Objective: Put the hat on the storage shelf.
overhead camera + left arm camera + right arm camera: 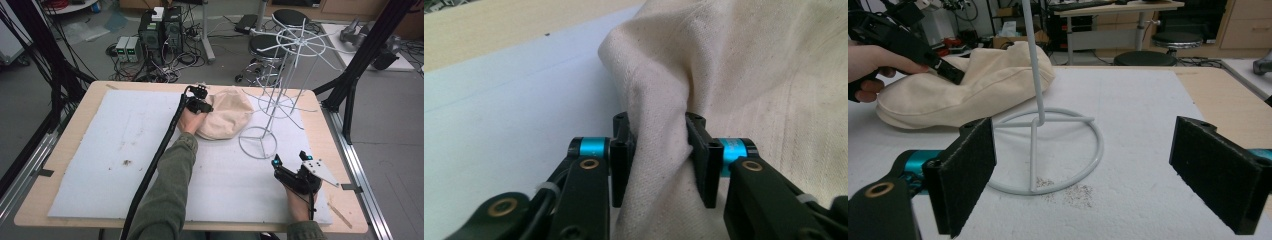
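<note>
Left gripper view: left tongs [658, 160] pinch a fold of the cream fabric hat [734, 75] near the bench's far edge; thin bite may slip when lifted toward the white wire stand [280, 95]; right tongs [1098, 175] wide, empty.

Cream cloth hat [226, 119], crumpled on white mat, a fold pinched.

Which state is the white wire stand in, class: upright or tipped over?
Upright. The white wire stand rests its ring base flat on the white mat, pole rising vertically.
</note>
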